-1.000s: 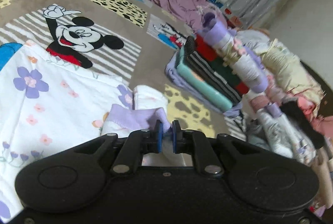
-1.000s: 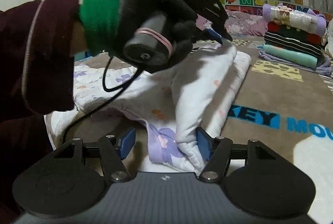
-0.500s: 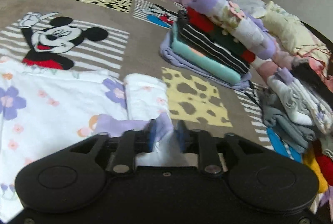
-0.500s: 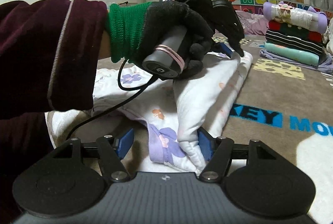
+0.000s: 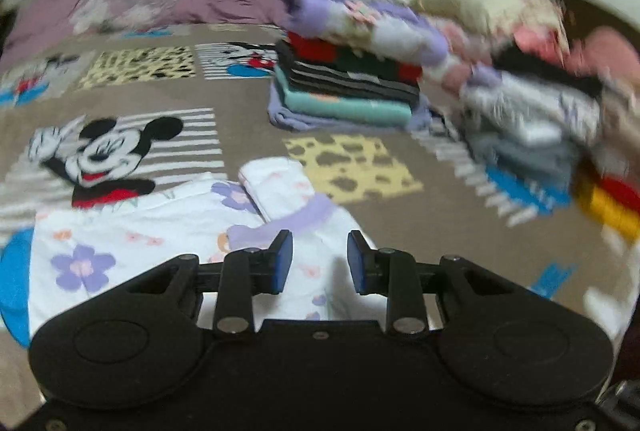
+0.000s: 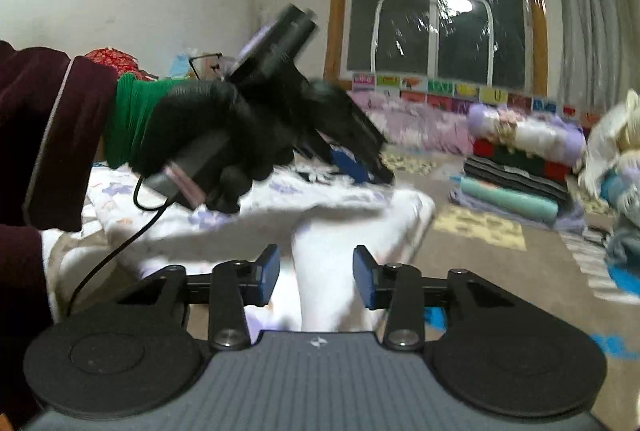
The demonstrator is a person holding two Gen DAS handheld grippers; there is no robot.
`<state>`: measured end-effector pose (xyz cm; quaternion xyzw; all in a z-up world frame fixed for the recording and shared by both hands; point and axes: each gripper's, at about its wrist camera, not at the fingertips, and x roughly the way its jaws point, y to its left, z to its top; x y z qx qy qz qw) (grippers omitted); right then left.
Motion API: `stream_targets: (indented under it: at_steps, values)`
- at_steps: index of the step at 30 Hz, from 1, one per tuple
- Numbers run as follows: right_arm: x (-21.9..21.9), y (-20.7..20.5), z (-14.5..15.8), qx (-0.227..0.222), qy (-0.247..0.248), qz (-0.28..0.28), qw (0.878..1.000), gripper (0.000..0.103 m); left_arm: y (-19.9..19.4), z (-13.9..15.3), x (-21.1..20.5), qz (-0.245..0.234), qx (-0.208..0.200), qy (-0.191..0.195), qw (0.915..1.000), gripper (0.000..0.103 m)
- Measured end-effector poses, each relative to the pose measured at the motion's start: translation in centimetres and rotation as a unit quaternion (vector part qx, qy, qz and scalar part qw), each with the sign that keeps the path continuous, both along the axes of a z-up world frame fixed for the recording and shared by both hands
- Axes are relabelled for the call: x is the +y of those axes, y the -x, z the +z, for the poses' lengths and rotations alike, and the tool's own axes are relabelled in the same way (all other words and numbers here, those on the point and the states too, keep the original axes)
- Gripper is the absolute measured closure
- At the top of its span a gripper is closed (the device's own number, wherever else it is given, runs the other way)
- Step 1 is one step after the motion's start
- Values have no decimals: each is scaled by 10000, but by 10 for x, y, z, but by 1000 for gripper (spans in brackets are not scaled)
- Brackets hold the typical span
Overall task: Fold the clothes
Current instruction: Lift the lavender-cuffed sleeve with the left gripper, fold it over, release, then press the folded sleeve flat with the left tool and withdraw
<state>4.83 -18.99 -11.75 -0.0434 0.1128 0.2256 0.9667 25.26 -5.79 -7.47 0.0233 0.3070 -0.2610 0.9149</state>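
Where the cartoon-mouse blanket (image 5: pixel 168 99) spreads out ahead of both grippers, the white floral garment (image 5: pixel 120 231) lies on it, directly under and in front of the left gripper (image 5: pixel 319 261). Its folded sleeve end (image 5: pixel 280 187) with a lilac cuff runs forward from between that gripper's blue pads (image 5: pixel 282 263), and the cloth passes beneath the gap without either pad pressing on it — the left gripper has let go, its jaws parted.

Ahead and to the right of the left gripper sits the stack of folded clothes (image 5: pixel 348 87), teal and striped layers topped by a lilac roll. Farther right of that is a loose heap of unfolded clothes (image 5: pixel 532 79), blurred.

In the right wrist view the same garment (image 6: pixel 320 199) rises as a white fold straight ahead of the right gripper (image 6: pixel 316 277), whose jaws have just been closing. The fold stands between its blue pads, yet a gap shows on each side of it, so the cloth is not pinched. Up and to the left of this gripper a black-gloved left hand (image 6: pixel 208 131) — green cuff, dark red sleeve (image 6: pixel 44 135) — holds the other tool just above the garment. The folded stack (image 6: pixel 516 179) stands ahead to the right.
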Motion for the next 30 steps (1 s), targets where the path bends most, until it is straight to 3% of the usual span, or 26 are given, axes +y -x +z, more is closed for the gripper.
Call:
stream_targets:
  at_steps: [2, 5, 7, 19, 21, 23, 28, 30]
  values:
    - [6, -12, -4, 162, 26, 27, 9999, 64, -4, -7, -7, -132, -16, -142, 9998, 76]
    - [5, -32, -15, 832, -85, -7, 9965, 64, -13, -22, -18, -209, 5, -435, 9988, 76]
    - [0, -35, -17, 964, -266, 8, 9950, 64, -18, -32, -23, -229, 38, -632, 9977, 76]
    - [-4, -47, -26, 1186, -573, 119, 9912, 63, -28, -45, -25, -17, 247, -711, 9972, 69]
    - [-4, -40, -24, 1064, -543, 113, 9928, 63, -28, -36, -22, 125, 348, -562, 9977, 68]
    - [-4, -33, -23, 942, -514, 108, 9942, 63, -20, -21, -14, 412, 229, -238, 9986, 57]
    - [-4, -18, -12, 588, -440, 149, 9972, 59, 8, 4, 11, 816, 35, 388, 9959, 55]
    - [-2, -10, -8, 478, -357, 198, 9980, 58, 23, 11, 26, 883, 58, 685, 9937, 45]
